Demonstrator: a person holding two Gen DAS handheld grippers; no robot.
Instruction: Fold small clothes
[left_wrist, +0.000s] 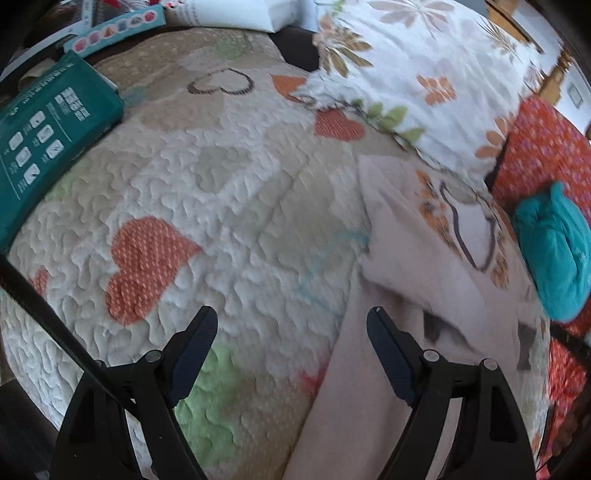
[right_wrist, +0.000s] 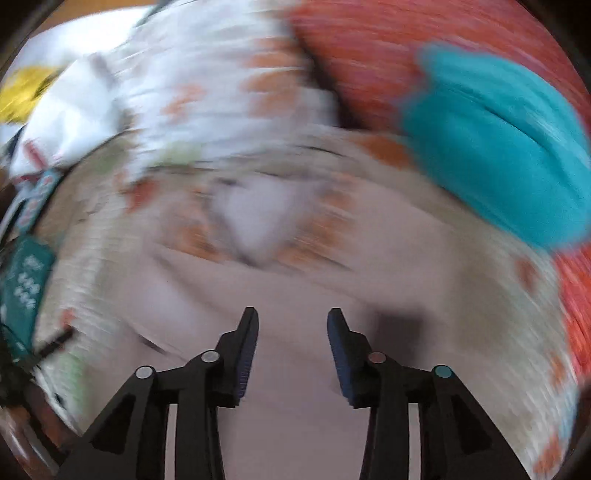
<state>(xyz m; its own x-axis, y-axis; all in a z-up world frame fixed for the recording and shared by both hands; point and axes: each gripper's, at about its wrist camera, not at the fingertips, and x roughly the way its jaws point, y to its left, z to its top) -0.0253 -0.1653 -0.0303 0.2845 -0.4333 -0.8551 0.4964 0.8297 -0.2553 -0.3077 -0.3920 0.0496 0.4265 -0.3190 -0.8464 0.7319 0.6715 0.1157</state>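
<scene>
Beige garment (left_wrist: 417, 295) is spread, apparently unfolded, on the quilt (left_wrist: 221, 192) at 4 o'clock, teal piece (left_wrist: 554, 254) bunched at 3; left gripper (left_wrist: 291, 314) wide, right gripper (right_wrist: 291, 314) part-open, nothing held.

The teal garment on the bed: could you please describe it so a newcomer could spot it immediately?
Start from the heart-patterned quilt covering the bed, then look to its right edge, where an orange-red patterned cloth lies. The teal garment sits bunched on it, beyond the flat pale pink garment. It is the only solid teal, crumpled piece of fabric.
</scene>
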